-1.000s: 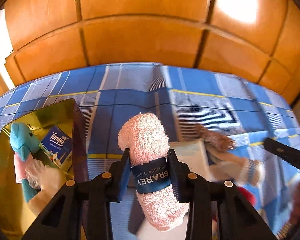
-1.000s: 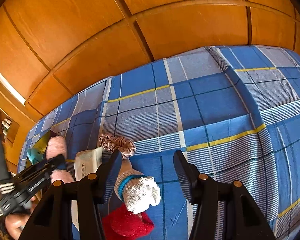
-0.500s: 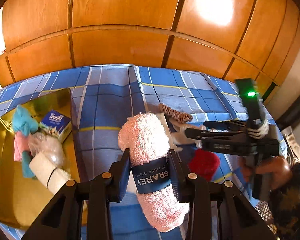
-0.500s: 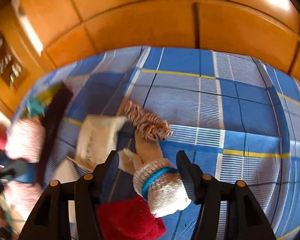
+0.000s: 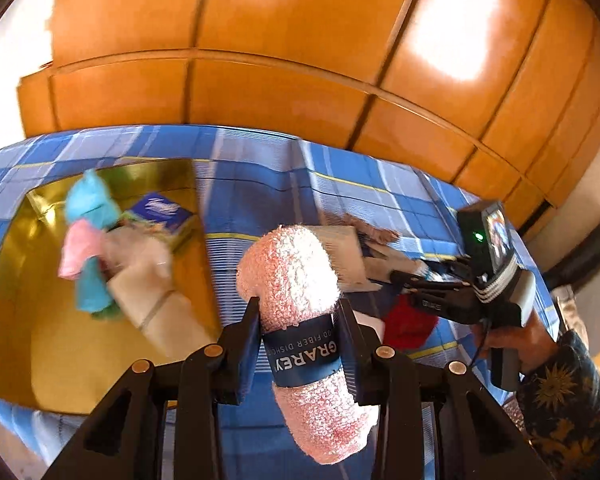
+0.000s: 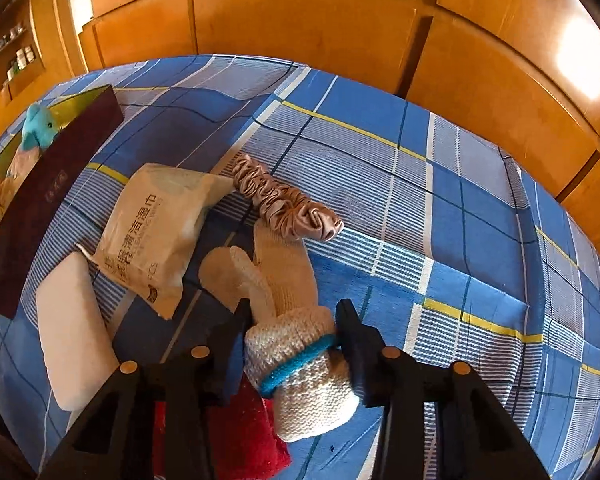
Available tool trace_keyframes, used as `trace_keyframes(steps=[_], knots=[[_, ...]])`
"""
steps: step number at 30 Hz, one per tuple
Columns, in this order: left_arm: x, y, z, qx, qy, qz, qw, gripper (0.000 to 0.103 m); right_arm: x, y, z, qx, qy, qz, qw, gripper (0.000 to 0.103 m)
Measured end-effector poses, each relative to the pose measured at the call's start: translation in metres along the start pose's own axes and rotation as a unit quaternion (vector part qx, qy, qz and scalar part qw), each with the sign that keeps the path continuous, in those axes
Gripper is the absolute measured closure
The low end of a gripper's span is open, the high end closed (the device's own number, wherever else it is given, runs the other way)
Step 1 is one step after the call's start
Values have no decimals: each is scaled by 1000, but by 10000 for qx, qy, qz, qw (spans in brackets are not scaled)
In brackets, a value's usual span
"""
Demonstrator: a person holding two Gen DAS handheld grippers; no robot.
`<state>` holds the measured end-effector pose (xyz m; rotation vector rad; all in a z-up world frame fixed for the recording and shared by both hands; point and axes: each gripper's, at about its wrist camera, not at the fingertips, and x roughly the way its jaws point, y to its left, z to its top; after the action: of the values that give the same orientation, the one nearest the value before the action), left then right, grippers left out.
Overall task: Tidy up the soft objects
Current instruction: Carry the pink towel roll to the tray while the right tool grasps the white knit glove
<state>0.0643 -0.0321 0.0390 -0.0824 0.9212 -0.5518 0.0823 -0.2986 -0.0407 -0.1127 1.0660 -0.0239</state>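
Left gripper [image 5: 298, 354] clamped on a rolled pink dishcloth [image 5: 300, 308] — pads squeeze its dark blue paper band, roll standing between the fingers, ends sticking out above and below. Roll is lifted off the blue plaid bedsheet [image 5: 260, 184], just right of the gold-lined box [image 5: 16, 300], which holds a teal plush toy [image 5: 90, 204], a tissue pack [image 5: 160, 214] and other blurred soft items.

Right gripper [image 6: 294, 334]: jaws have just been closing and now pinch the ribbed cuff of a cream knit glove [image 6: 288, 280] — the cuff's teal stripe sits right at the pads, glove fingers pointing away across the sheet. Beside the glove: a satin scrunchie [image 6: 284, 204] touching its fingertips, a wet-wipes pack [image 6: 156, 232], a white sponge block [image 6: 74, 336], a red cloth [image 6: 248, 436] under the gripper.
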Motion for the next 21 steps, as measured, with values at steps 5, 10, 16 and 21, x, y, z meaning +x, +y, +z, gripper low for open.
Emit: trace_keyframes(steps=[5,10,16,21], knots=[[-19,43,-4,-430,-102,338,9985,67,3,-2,1,44,23,-3,10000,61],[-33,95,1,-801,-195,946,9921,67,3,2,0,-65,-13,-134,9999,61],[-27,158,23,-806,-217,1783,9804,67,2,7,-1,-176,-56,-243,9995,61],[2,198,40,-675,87,2125,9748,67,2,6,0,-171,-73,-254,9995,61]])
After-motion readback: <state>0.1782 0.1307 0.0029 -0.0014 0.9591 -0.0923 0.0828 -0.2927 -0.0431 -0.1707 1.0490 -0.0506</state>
